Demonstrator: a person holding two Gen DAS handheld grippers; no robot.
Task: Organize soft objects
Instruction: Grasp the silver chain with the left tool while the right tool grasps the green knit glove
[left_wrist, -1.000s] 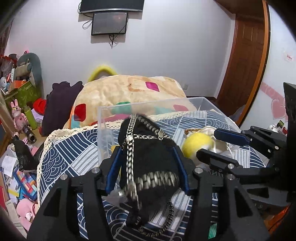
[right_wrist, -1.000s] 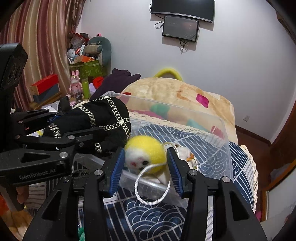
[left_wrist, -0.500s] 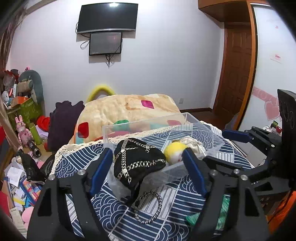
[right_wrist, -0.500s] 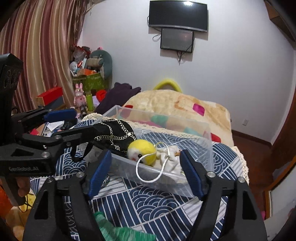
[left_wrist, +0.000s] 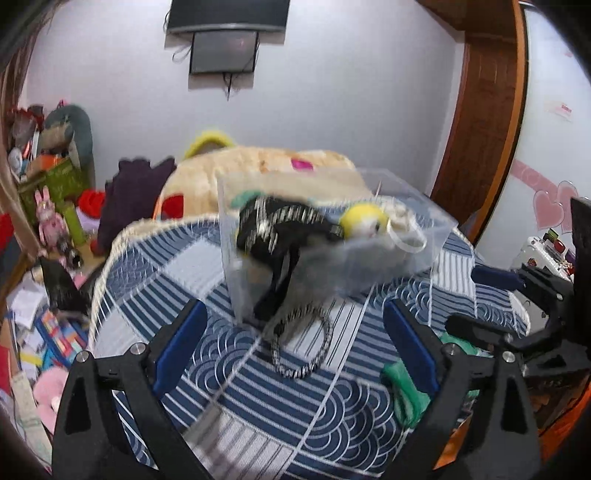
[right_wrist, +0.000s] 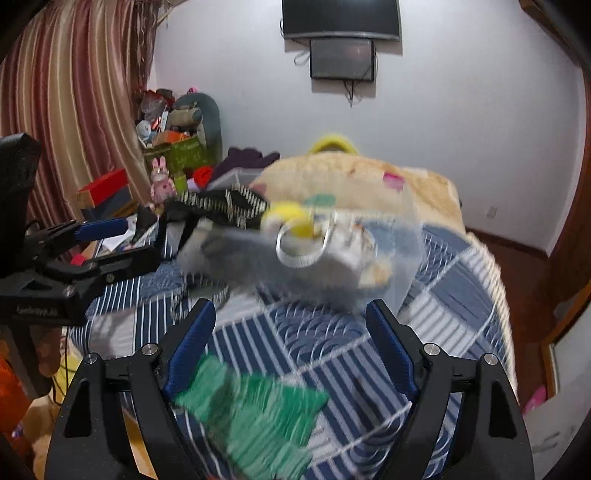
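You're looking out over the bed (left_wrist: 229, 387) with its blue wave-pattern quilt, and nothing is sitting between either pair of fingers right now. Ahead of both is the clear plastic bin (left_wrist: 424, 236), and it's already carrying the black chain-trimmed bag (left_wrist: 273, 229) on its left side, with the yellow plush ball (left_wrist: 364, 221) and a cream drawstring pouch (left_wrist: 400, 225) to the right. The bag's strap (left_wrist: 306, 350) is spilling over the near wall and looping on the quilt, just ahead of your left fingers.

Your left gripper (left_wrist: 291, 347) is standing wide open and holding nothing. Your right gripper (right_wrist: 291, 343) is spread just as wide, also empty.

Here's what the next move looks to be turning on: the green cloth (right_wrist: 255, 410) is lying loose on the quilt, directly below and between your right fingers, running from near-left toward far-right. From the left fingers it's sitting off to the right, behind the right blue pad (left_wrist: 410, 347). So the right hand is clearly the nearer one.

The right view is giving you the whole cloth, though blurred; the left view is catching only a crumpled edge of it (left_wrist: 404, 387). The left view, in turn, is showing the strap loop far more plainly.
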